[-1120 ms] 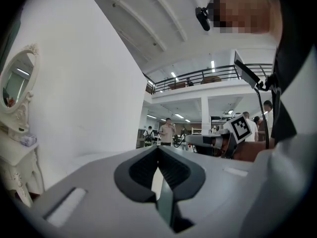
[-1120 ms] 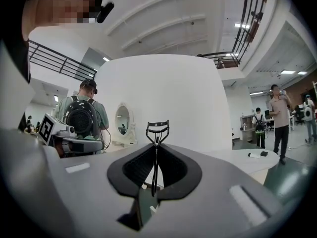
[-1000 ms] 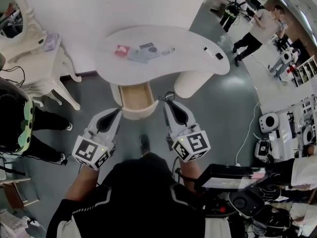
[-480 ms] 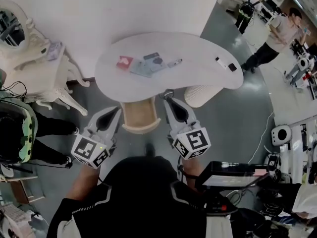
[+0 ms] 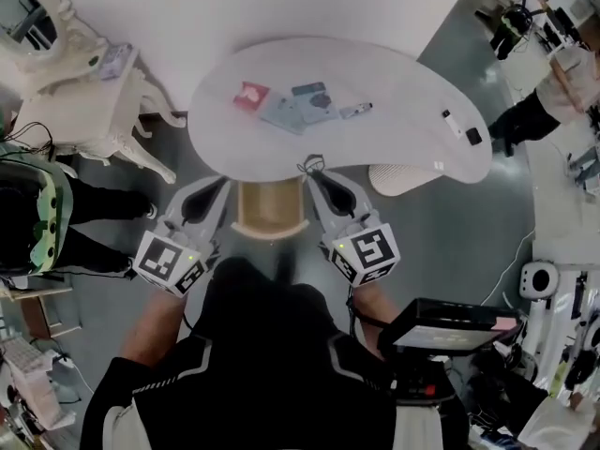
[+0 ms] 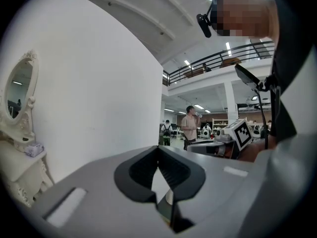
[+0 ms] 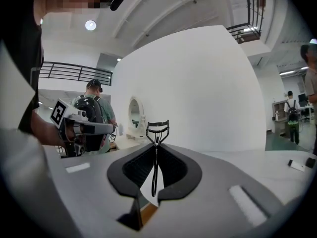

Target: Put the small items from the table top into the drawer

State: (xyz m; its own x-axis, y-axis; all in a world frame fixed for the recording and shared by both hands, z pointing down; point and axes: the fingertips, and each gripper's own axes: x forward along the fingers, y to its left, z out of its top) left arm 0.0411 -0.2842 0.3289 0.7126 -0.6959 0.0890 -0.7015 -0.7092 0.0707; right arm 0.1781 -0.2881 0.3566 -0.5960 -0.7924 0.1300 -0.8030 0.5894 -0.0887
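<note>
White laminate makes the top of the kidney-shaped table (image 5: 403, 82), and it is the biggest thing here. Its curved front edge leaves room for the wooden drawer (image 5: 268, 206), which is pulled out under that edge and open upward, so that things can be dropped in from above.

Both grippers point toward the table, one on each side of the drawer. The right gripper (image 5: 315, 172) has its jaws closed on a black eyelash curler (image 7: 157, 132). It grips the handles low down, so the curved head stands up past the tips. I judge this hold suits a thin metal tool, because the handles cannot slip sideways. The tips are at the table edge, just beside the right rear corner of the drawer, so the curler looks nearly ready for the drop. The left gripper (image 5: 221, 186) has its jaws together with nothing between them. It waits just left of the drawer, probably to stay clear of the other gripper.

Several small items are not yet cleared. A red piece (image 5: 250, 95), some blue-grey flat pieces (image 5: 302, 109) and a slim tube-like thing (image 5: 357, 111) lie close together near the middle. Two smaller pieces (image 5: 463, 130) lie well apart at the right end, and they are too small for me to identify.
</note>
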